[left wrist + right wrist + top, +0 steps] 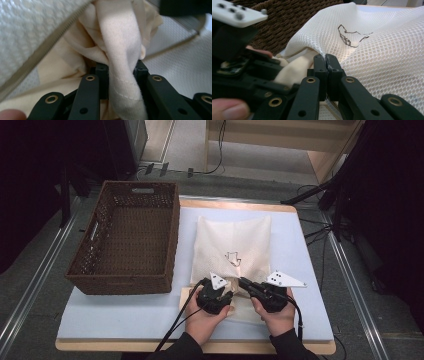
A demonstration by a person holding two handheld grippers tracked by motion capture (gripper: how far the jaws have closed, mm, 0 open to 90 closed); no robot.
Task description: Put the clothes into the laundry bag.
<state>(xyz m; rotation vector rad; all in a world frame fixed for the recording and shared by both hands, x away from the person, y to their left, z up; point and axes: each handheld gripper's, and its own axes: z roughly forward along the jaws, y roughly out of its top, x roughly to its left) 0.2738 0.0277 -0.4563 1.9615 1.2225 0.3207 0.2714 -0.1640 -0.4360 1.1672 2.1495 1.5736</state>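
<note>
1. pale blue tabletop [125,315] on a wooden board, dark room around it; wicker basket [127,237] at the left edge, nothing visible inside.
2. white mesh laundry bag [235,247] lies mid-table, its open mouth toward the near edge.
3. right gripper [327,65] clamped tight on the bag's mouth edge, holding it up.
4. left gripper [122,72] pinches a fold of cream garment [120,50] at the mouth.
5. judgement: the garment looks partly inside the bag, the rest at the mouth; zipper [47,45] undone.

White honeycomb-mesh bag [232,242], black line drawing; cream cloth [120,50]; dark brown woven basket [125,240]; pale blue mat [305,270].
</note>
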